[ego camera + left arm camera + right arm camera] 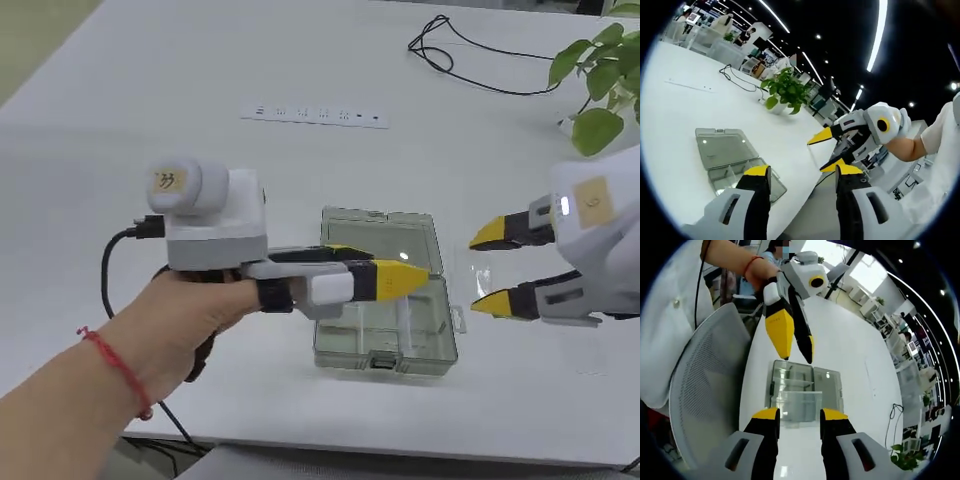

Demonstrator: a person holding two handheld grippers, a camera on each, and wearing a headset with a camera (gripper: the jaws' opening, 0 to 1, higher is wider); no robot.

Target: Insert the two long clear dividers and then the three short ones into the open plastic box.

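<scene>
The open clear plastic box (385,352) lies near the table's front edge, its lid (380,232) folded flat behind it. My left gripper (400,268) hovers over the box, pointing right, open and holding nothing. My right gripper (479,271) hangs just right of the box, pointing left, open and bare. Faint clear dividers (482,280) seem to lie on the table between them. In the right gripper view a clear panel (797,405) lies in front of the box (805,380), under my right gripper (800,414). The left gripper view shows the box (725,150) beyond my left gripper (802,171).
A white power strip (315,114) lies at the back of the white table (150,150). A black cable (450,55) and a green plant (600,80) sit at the far right. A mesh chair (705,390) stands by the table's front edge.
</scene>
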